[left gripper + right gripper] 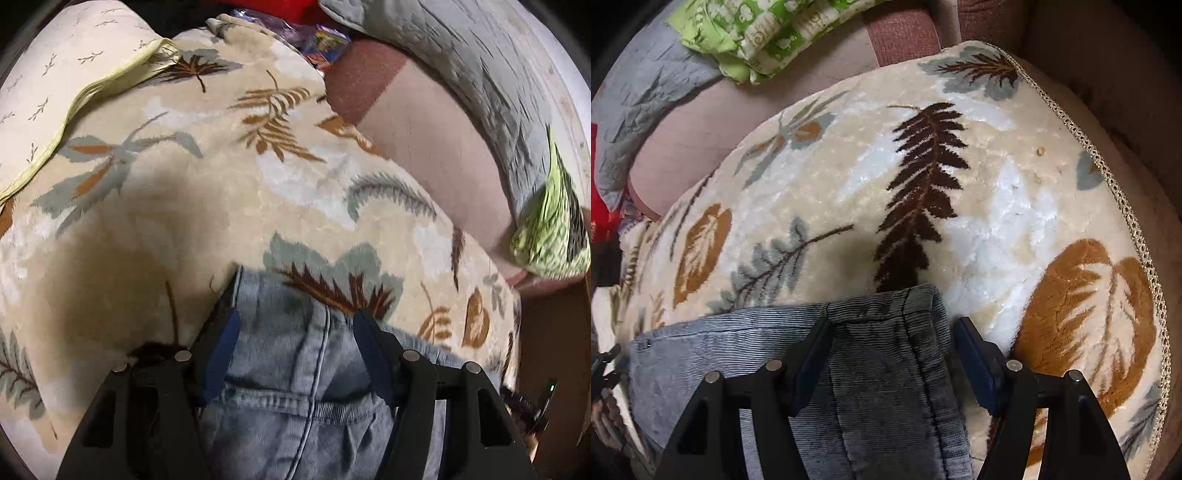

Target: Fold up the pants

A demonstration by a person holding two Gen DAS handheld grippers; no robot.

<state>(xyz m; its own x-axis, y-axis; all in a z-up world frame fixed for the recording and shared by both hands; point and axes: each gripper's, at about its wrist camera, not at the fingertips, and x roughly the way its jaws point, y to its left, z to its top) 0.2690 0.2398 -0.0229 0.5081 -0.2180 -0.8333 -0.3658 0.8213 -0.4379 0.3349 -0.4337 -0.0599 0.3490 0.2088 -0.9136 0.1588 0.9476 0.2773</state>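
The pants (295, 369) are light blue-grey corduroy and lie on a cream blanket with leaf prints (184, 184). In the left wrist view my left gripper (293, 319) is open, its fingers standing either side of the fabric near a stitched pocket seam. In the right wrist view the pants (871, 369) show a rounded folded edge. My right gripper (892, 328) is open, its left finger on the fabric and its right finger just off the pants' edge over the blanket (960, 184).
A pillow with green piping (55, 92) lies at the left. A grey quilt (461, 55) and a green patterned cloth (768, 33) lie on the pinkish-brown sofa (424, 147). The blanket's braided edge (1123, 206) runs along the right.
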